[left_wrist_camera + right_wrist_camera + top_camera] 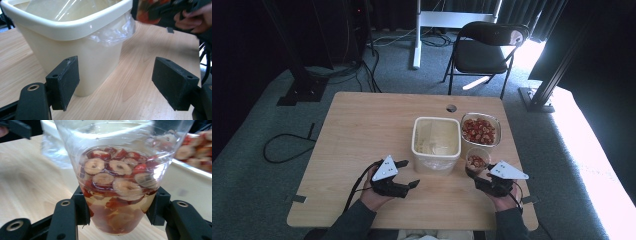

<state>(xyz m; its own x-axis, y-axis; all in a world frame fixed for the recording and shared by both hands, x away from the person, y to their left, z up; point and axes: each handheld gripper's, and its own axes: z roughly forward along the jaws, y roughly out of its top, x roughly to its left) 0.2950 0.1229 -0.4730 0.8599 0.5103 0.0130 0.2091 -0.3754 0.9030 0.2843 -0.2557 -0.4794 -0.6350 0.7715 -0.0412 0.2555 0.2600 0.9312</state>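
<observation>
Clear plastic cup of sliced red dates (120, 192) clamped in right gripper (117, 207), lifted near the bin.

Cup sits between both right pads, gripped low on its wall, upright, about half full; in the high view cup (477, 161) hangs just beside the cream plastic bin with a clear liner (436, 142) and in front of the clear tub of date slices (481, 131). Left gripper (115, 82) released, jaws wide, bin's lower corner (82, 62) between them but untouched. Risks, my read: the low grip on thin wall could let the cup tip or buckle, spilling slices on the wooden table (362, 130); bin is unbraced, so a bump from the cup could shove it.
</observation>
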